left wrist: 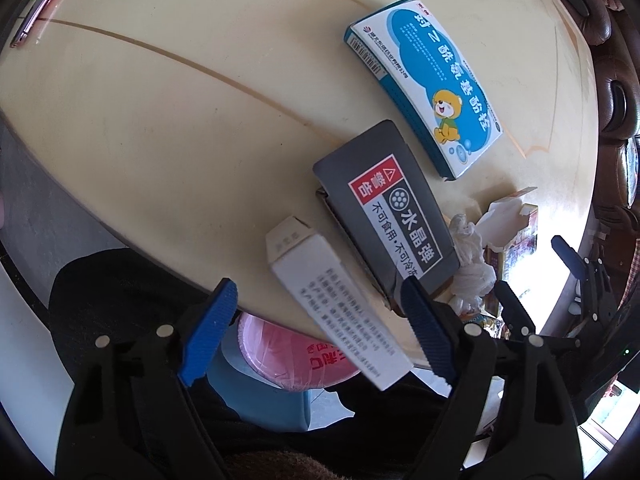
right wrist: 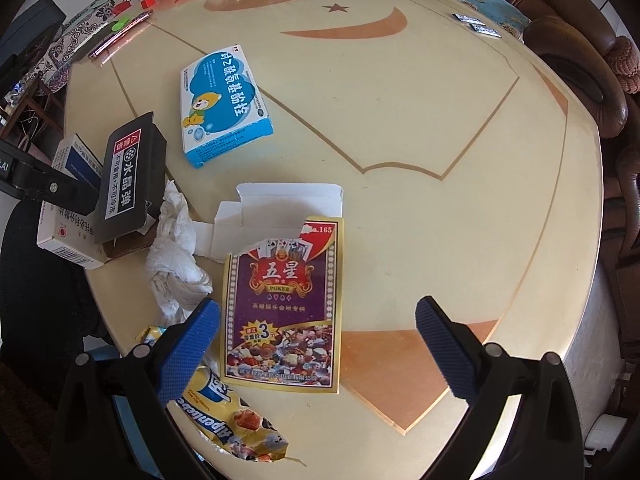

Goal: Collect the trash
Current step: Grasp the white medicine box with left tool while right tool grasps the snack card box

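Observation:
A long white carton (left wrist: 336, 308) lies over the table's near edge, between the blue pads of my left gripper (left wrist: 320, 332), which is open, with a gap on each side. Beside it lie a dark warning-label box (left wrist: 384, 216), a crumpled tissue (left wrist: 472, 264) and a blue medicine box (left wrist: 424, 88). My right gripper (right wrist: 316, 350) hangs open over a torn poker-card box (right wrist: 284, 308), which sits nearer its left pad. A yellow candy wrapper (right wrist: 236, 412) lies at the near edge by the tissue (right wrist: 176, 256).
Below the table edge stands a blue bin with a pink liner (left wrist: 280, 356). A pink phone (right wrist: 120, 36) and foil packets (right wrist: 476, 26) lie at the far side of the cream round table (right wrist: 400, 140). A brown sofa (right wrist: 580, 64) curves behind it.

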